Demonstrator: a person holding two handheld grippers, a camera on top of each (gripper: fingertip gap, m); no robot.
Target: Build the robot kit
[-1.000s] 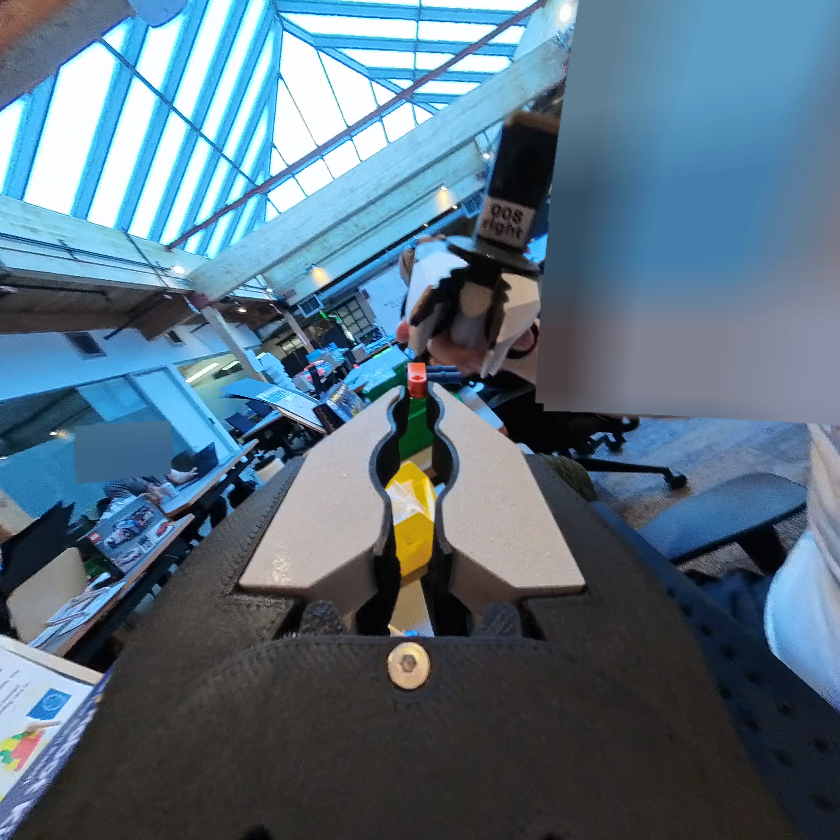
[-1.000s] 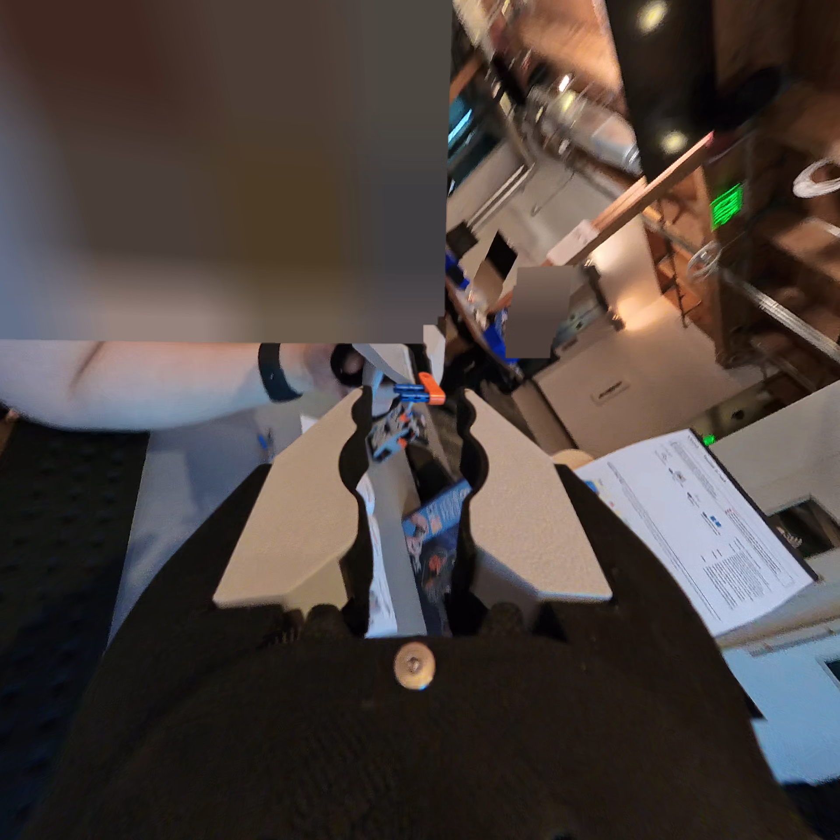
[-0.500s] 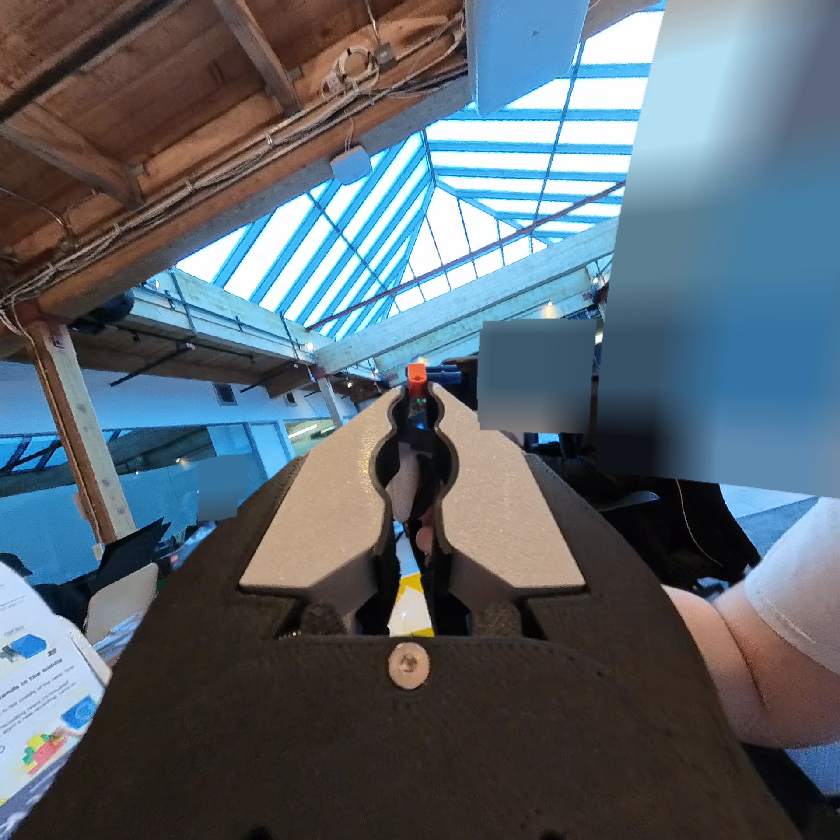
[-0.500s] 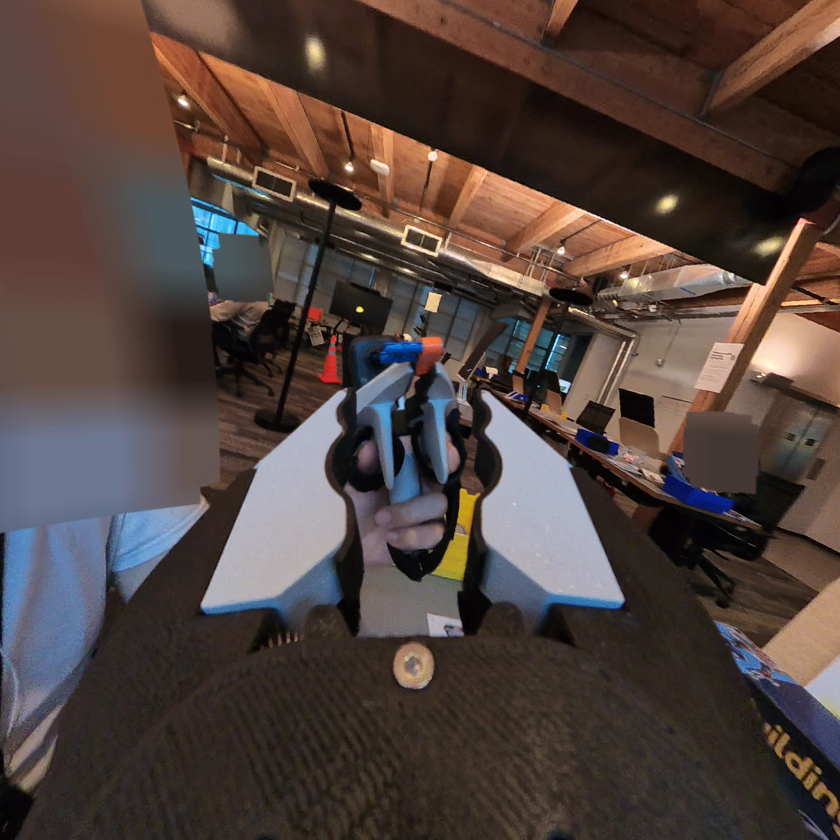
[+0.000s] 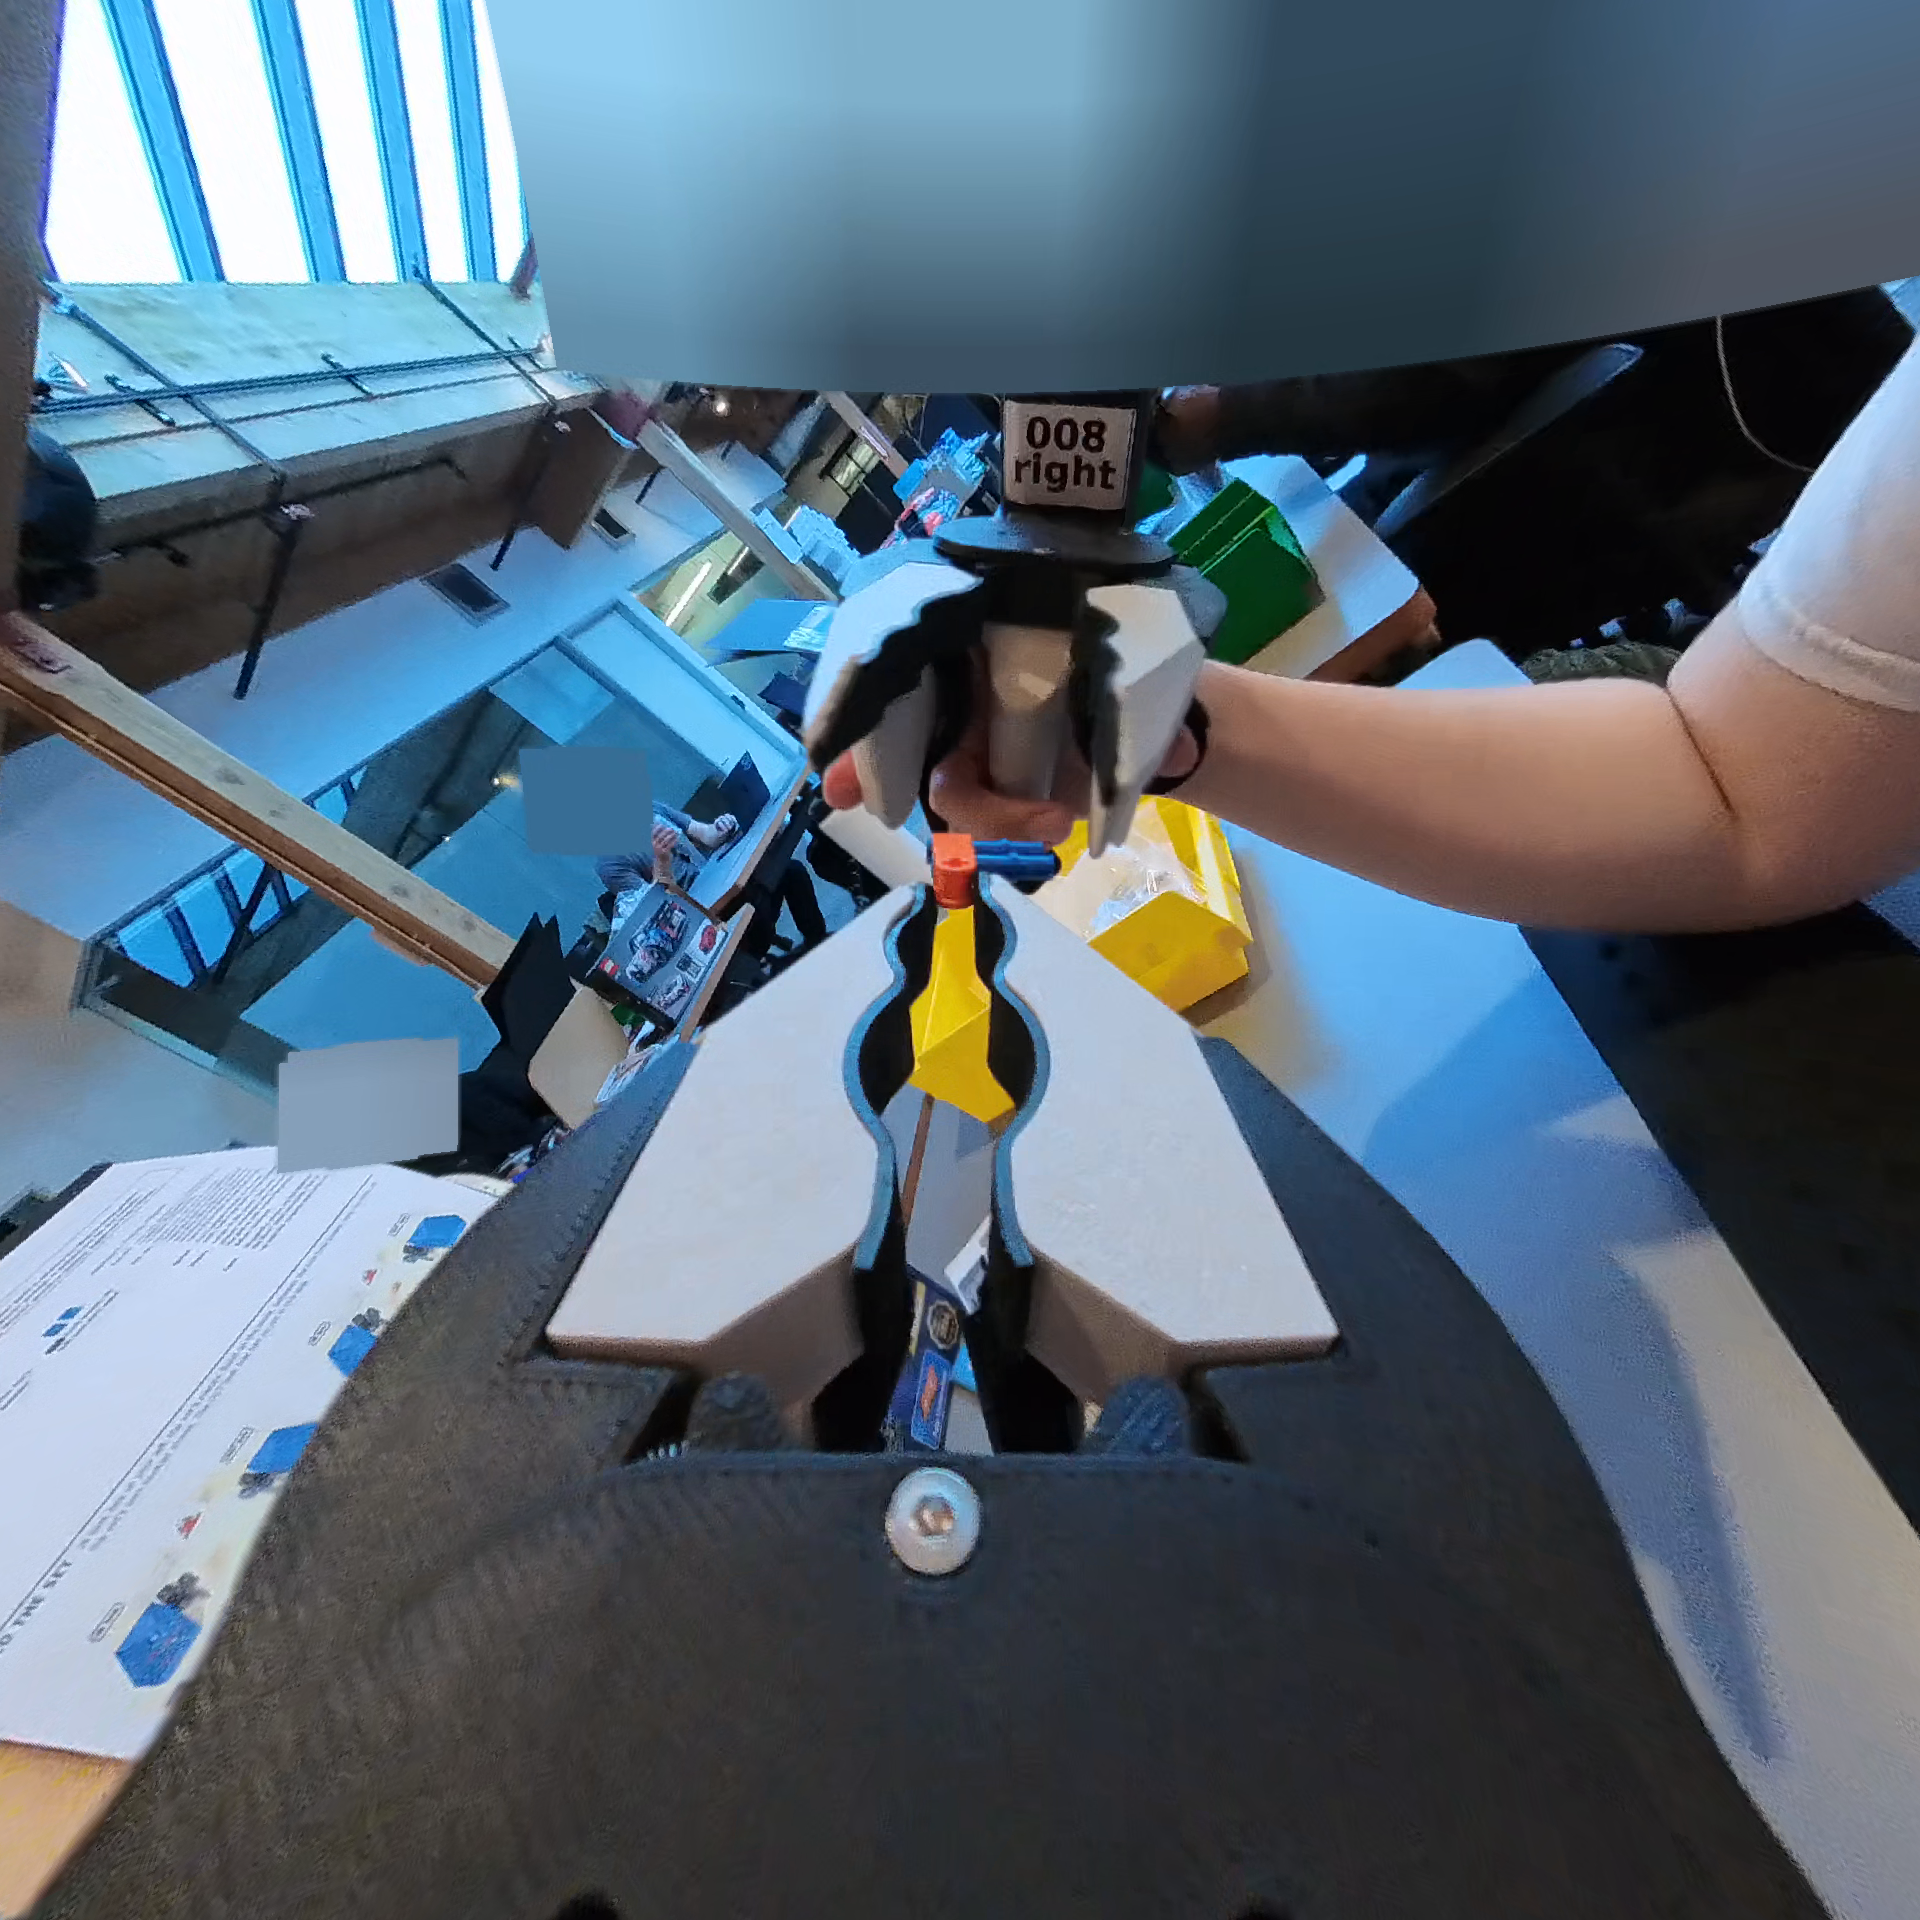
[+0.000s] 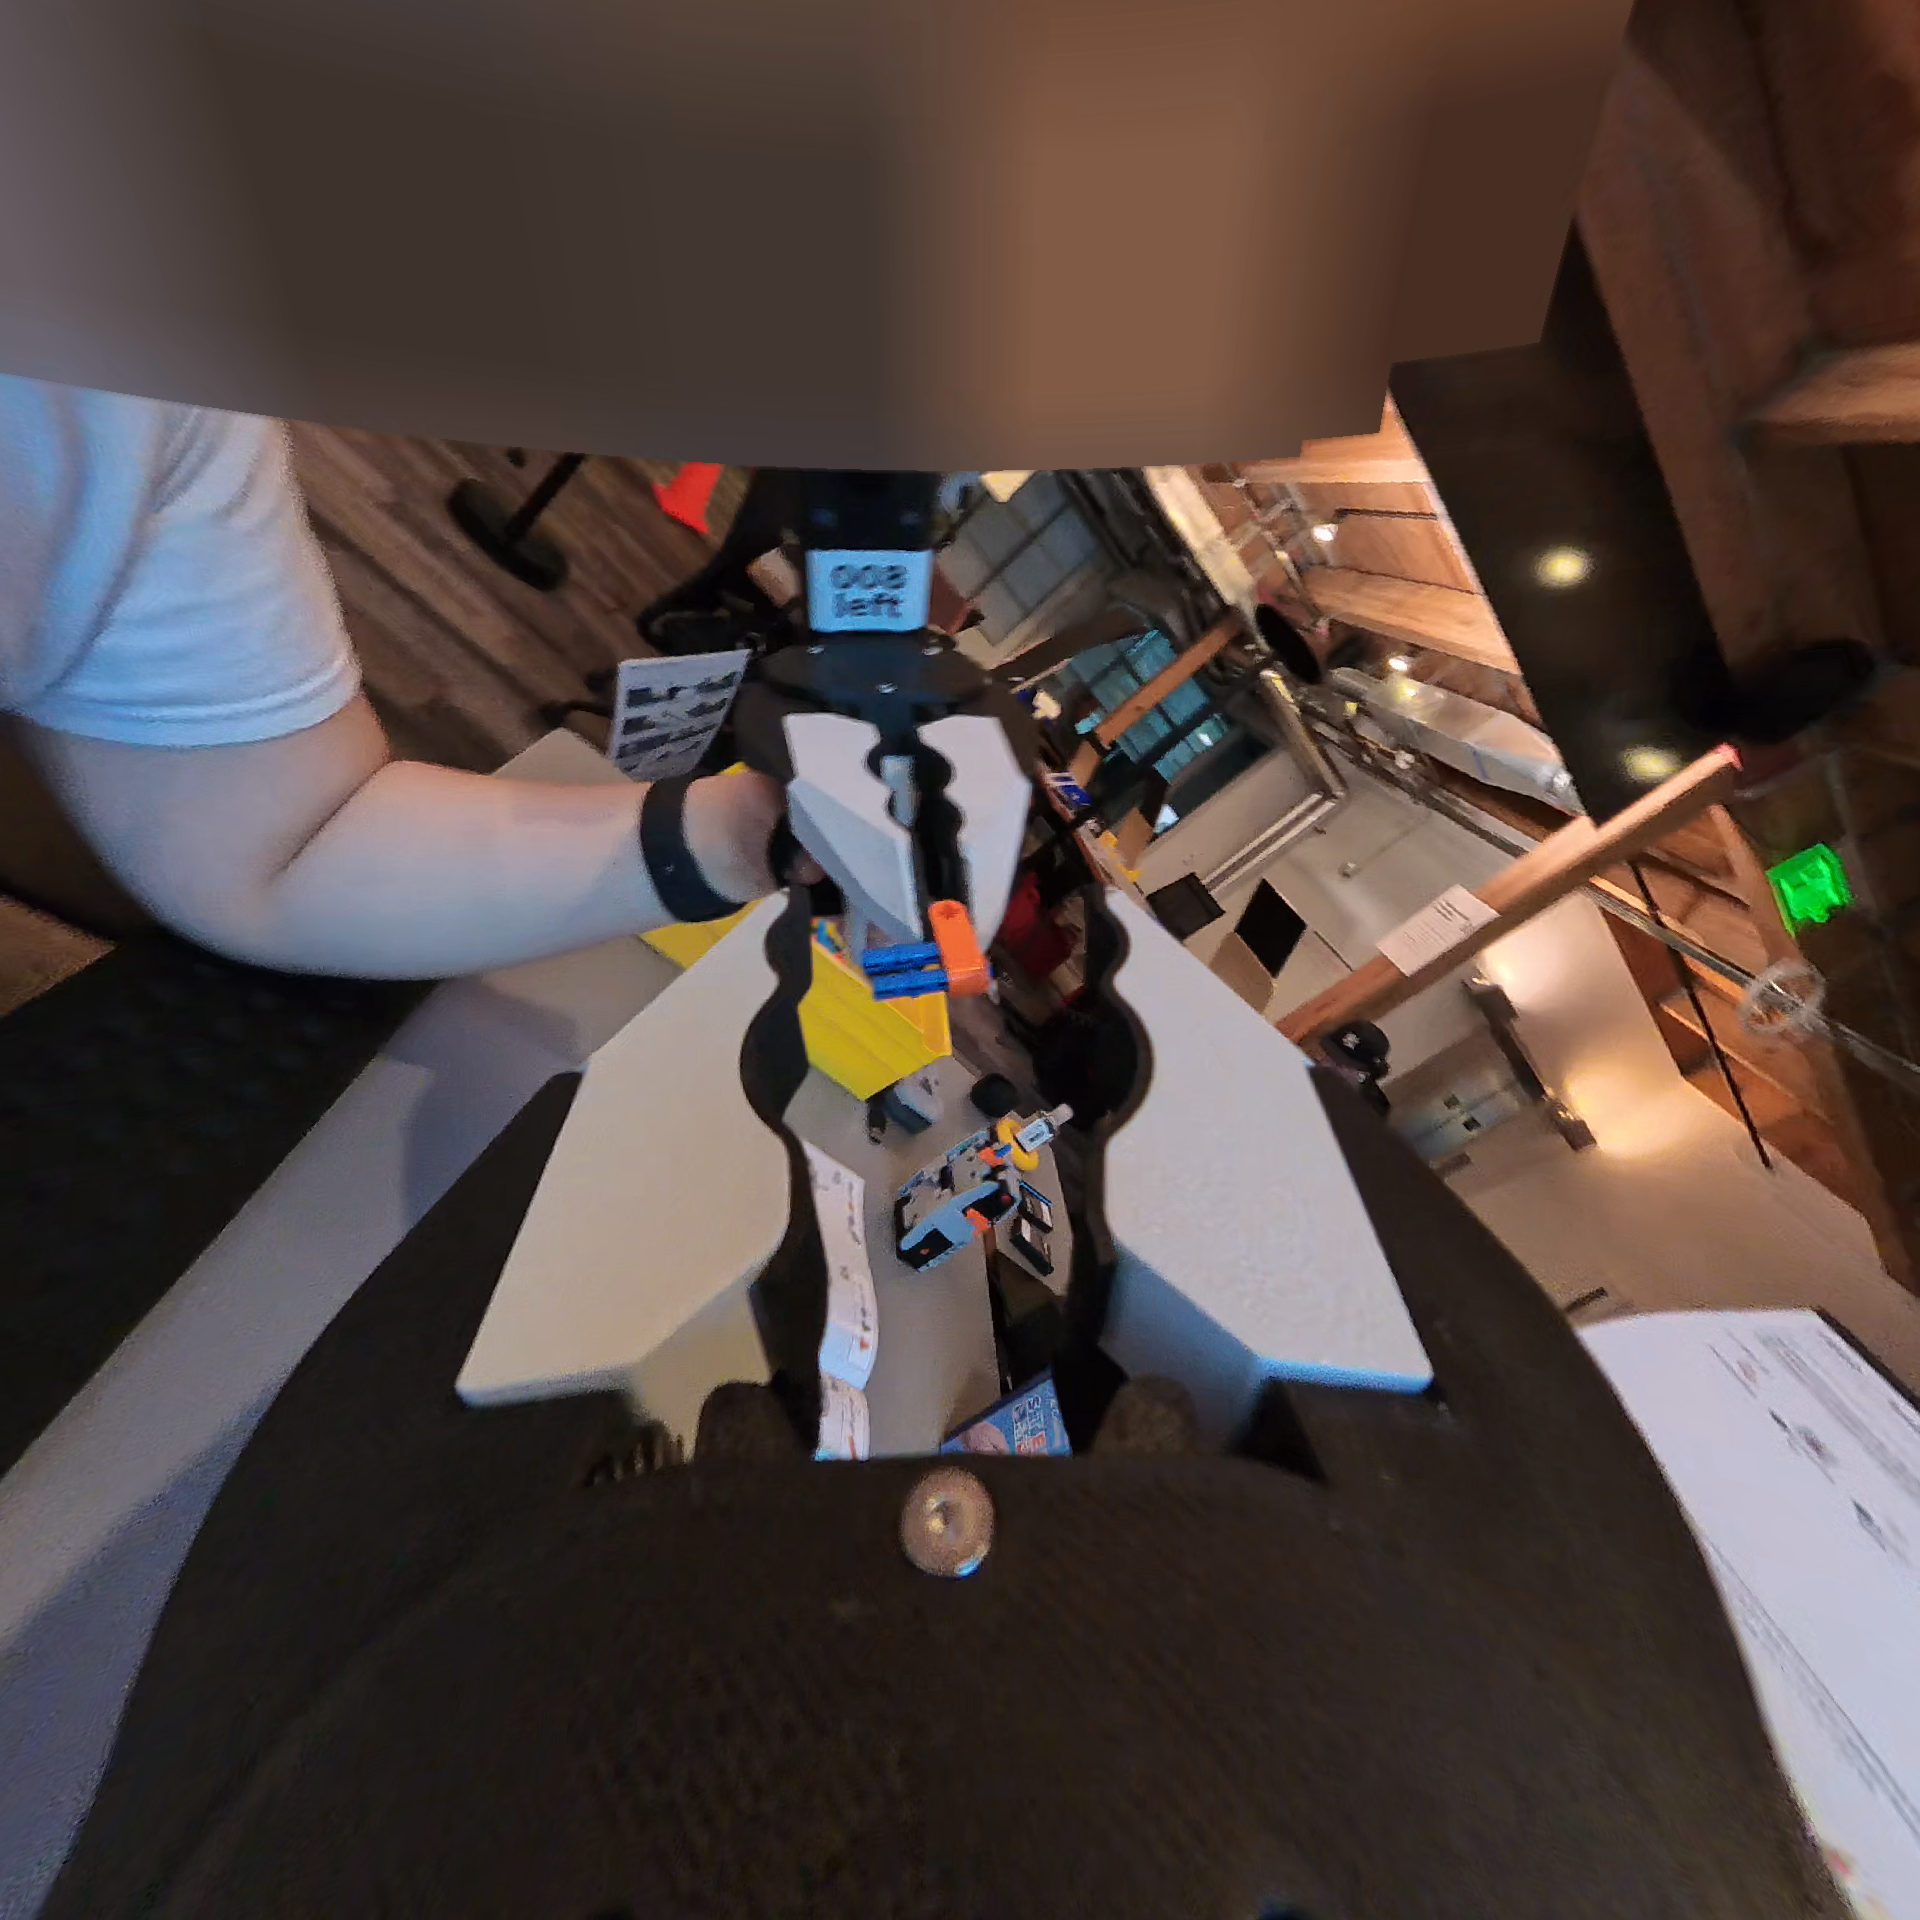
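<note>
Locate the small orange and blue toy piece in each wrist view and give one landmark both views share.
Left wrist view: the orange and blue toy piece sits just above centre, pinched at the left gripper tips.
Right wrist view: it is at centre, in the wide gap of the right gripper.
Shared landmark: the yellow bin on the table behind it.

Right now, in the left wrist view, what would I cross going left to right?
Printed instruction sheet → boxed toy set on the far desk → orange-and-blue brick piece → yellow bin → person's forearm. The green bin is left out because it overlaps the yellow one.
</note>
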